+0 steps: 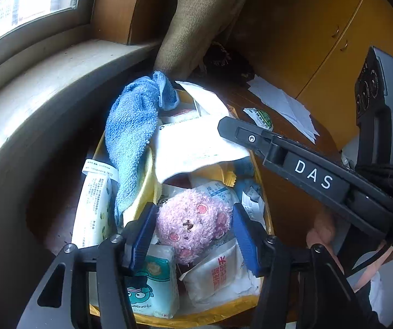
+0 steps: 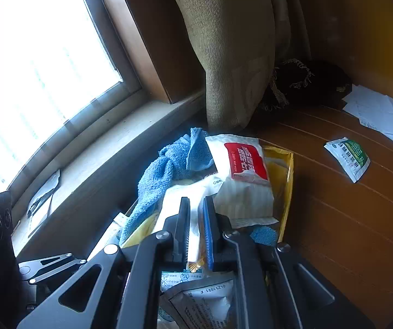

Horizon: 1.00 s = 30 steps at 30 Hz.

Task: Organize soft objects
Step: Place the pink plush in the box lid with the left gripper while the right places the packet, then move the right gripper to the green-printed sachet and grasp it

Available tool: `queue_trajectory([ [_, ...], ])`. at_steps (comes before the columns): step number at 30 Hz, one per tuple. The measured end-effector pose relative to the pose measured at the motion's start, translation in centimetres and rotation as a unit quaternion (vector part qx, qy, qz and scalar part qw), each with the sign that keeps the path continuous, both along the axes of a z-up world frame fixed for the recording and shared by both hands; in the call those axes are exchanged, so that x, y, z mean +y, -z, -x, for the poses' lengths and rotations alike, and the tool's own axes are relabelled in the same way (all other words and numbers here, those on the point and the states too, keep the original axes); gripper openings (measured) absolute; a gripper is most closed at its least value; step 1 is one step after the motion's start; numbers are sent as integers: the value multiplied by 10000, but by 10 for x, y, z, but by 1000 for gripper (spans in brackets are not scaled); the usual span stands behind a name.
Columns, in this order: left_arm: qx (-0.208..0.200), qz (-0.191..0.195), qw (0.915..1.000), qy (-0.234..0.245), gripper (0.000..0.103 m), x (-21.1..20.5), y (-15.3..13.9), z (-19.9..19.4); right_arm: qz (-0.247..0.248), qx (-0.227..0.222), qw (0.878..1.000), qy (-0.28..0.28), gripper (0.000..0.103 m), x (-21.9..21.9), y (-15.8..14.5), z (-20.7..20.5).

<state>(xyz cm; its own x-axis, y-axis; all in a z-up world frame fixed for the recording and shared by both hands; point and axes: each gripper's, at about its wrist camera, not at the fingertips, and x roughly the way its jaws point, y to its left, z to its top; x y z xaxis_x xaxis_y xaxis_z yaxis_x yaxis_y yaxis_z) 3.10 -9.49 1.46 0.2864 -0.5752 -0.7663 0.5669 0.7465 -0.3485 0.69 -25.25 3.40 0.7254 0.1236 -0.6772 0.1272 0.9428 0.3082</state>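
Plush toy [image 1: 193, 226] – 1, pink, between wide left tongs [image 1: 193, 235], 1 blue towel [image 1: 133, 139], right tongs [image 2: 196, 230] pinching white packet [image 2: 193, 219].

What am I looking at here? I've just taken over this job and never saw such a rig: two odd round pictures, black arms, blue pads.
A person holds a handheld tool in each hand; each carries a fisheye camera looking along its fingers. The left tool stands open around a pink plush toy in a yellow bag of packets, with a blue towel draped over the bag's edge. The right tool is pinched on a white bag. A green-and-white sachet lies apart on the wooden table.
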Motion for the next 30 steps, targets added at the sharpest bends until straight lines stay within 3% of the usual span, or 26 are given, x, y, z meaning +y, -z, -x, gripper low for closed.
queue_trajectory([
  [4, -162, 287, 9994, -82, 68, 5, -8, 3, -186, -182, 9997, 4, 36, -9, -6, 11],
  [11, -398, 737, 9963, -178, 75, 7, -23, 15, -631, -427, 9968, 238, 45, -48, -21, 39],
  [16, -382, 1048, 9938, 8, 76, -6, -32, 27, -662, -304, 9957, 566, 62, -88, -18, 52],
  [24, -261, 1317, 9909, 119, 76, -30, -32, 32, -389, 621, 9934, 877, 67, -156, 19, 16],
  [30, -370, 1249, 9912, 250, 76, -35, -36, 35, -182, 974, 9879, 1196, 67, -215, 47, -28],
])
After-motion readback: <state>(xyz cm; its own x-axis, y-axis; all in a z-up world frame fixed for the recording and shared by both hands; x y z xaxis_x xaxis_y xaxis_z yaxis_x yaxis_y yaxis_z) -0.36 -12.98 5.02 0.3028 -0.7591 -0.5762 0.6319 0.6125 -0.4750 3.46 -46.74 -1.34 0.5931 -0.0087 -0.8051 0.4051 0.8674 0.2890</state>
